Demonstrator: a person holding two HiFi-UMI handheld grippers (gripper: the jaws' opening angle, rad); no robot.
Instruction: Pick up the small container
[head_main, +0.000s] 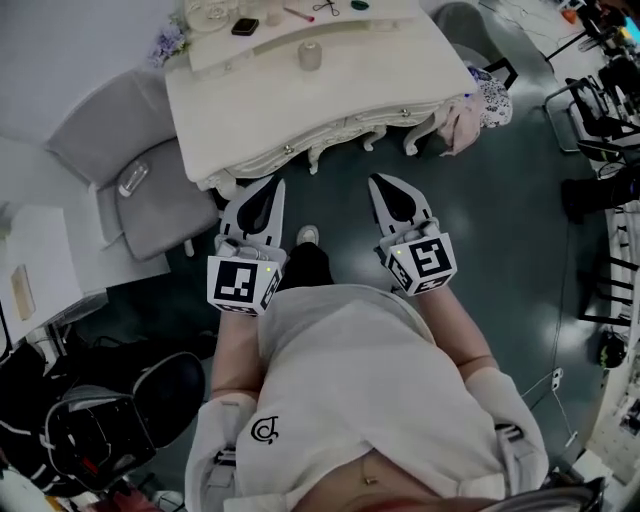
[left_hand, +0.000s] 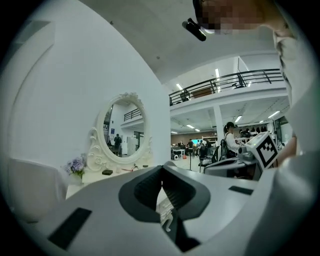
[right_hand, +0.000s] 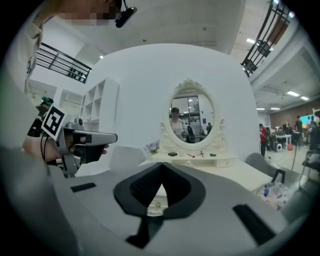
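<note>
The small container (head_main: 310, 55), a pale round jar, stands on the white dressing table (head_main: 400, 70) in the head view, near its middle. Both grippers hang in front of the table's near edge, over the dark floor and well short of the jar. My left gripper (head_main: 274, 181) is shut with nothing in it; its jaw tips meet in the left gripper view (left_hand: 161, 168). My right gripper (head_main: 376, 181) is likewise shut and empty, tips together (right_hand: 161, 165). The jar is hidden behind the jaws in both gripper views.
An oval mirror (right_hand: 192, 117) stands at the table's back, with a black item (head_main: 245, 27), scissors (head_main: 325, 8), glassware (head_main: 210, 12) and flowers (head_main: 170, 42). A grey chair (head_main: 150, 195) sits left of the table, and a patterned bag (head_main: 478, 105) hangs at its right corner.
</note>
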